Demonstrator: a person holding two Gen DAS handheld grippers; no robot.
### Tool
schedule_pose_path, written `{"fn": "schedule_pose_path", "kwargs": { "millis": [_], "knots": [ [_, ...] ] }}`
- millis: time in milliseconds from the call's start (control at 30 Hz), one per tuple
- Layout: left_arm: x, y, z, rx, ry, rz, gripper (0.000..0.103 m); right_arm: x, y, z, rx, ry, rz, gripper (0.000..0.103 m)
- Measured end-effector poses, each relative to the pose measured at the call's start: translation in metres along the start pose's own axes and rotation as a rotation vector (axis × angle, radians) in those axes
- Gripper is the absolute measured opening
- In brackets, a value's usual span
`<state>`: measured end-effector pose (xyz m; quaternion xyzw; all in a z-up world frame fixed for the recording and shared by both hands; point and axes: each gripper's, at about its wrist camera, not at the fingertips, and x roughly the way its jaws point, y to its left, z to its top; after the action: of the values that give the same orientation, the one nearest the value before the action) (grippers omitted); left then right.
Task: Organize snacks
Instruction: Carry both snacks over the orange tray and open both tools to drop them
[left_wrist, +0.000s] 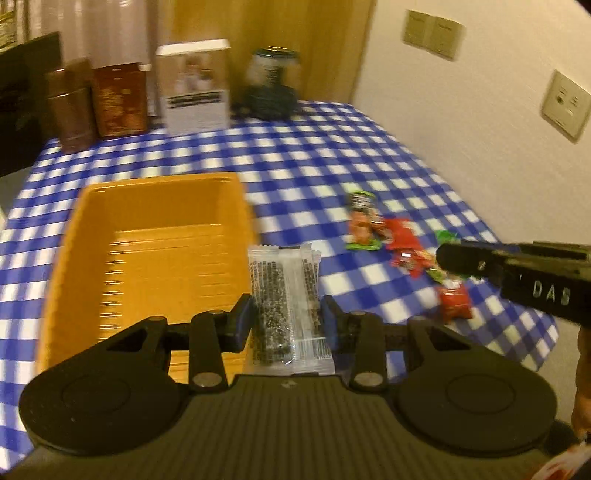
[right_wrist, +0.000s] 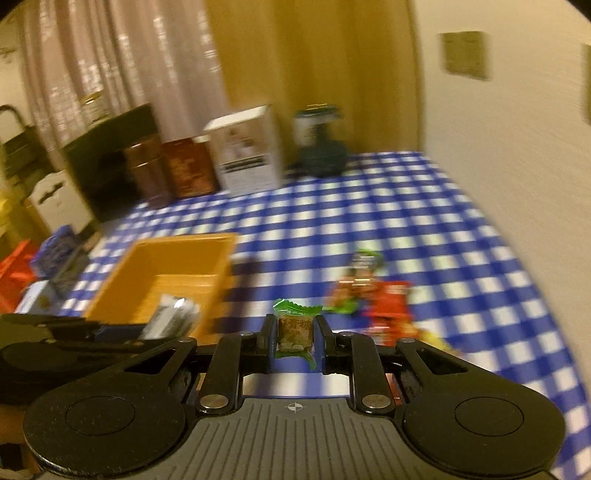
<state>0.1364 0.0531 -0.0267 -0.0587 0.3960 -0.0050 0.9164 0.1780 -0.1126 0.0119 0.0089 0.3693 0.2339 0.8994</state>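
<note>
Checked blue-and-white tablecloth (left_wrist: 332, 155) is covering the table, with tins and a white box (left_wrist: 194, 85) standing along its far edge. Nearer, an orange plastic basket (left_wrist: 66, 258) is sitting empty, its slatted floor showing. To its right a loose pile of snack packets (left_wrist: 384, 236), red, orange and green, is lying on the cloth, well apart from the basket. The left gripper (left_wrist: 288, 319) is holding a clear-wrapped seed bar (left_wrist: 284, 288) between narrowly set jaws, the pads pressing the wrapper's long edges near its lower half, so the bar is jutting forward, seen against the basket's near right corner. The right gripper (right_wrist: 295, 334) is clamped almost fully closed on a small green-wrapped candy (right_wrist: 294, 330), gripped across its flat middle with the crimped ends free above and below; it is being carried over bare cloth between basket and pile. Both items are probably light and crinkly; the bar is likely brittle inside a slippery film, so a hold on the wide faces or sealed ends would be safer than squeezing hard. The candy seems firm enough for a central pinch, though its glossy wrapper could be slipping if the grip loosens.
</note>
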Motion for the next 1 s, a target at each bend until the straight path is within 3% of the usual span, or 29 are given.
{"fn": "schedule_pose_path", "kwargs": {
  "millis": [233, 433, 767, 1000],
  "knots": [
    [-0.009, 0.068, -0.005, -0.050, 0.001, 0.072, 0.036, 0.044, 0.068, -0.004, -0.045, 0.056, 0.085, 0.021],
    [-0.004, 0.106, -0.013, -0.091, 0.010, 0.094, 0.036, 0.078, 0.098, -0.010, -0.079, 0.103, 0.108, 0.021],
    [0.010, 0.121, -0.018, -0.105, 0.018, 0.093, 0.037, 0.103, 0.108, -0.015, -0.079, 0.144, 0.117, 0.021],
    [-0.001, 0.129, -0.019, -0.117, -0.012, 0.116, 0.039, 0.109, 0.110, -0.016, -0.064, 0.152, 0.132, 0.021]
  ]
}}
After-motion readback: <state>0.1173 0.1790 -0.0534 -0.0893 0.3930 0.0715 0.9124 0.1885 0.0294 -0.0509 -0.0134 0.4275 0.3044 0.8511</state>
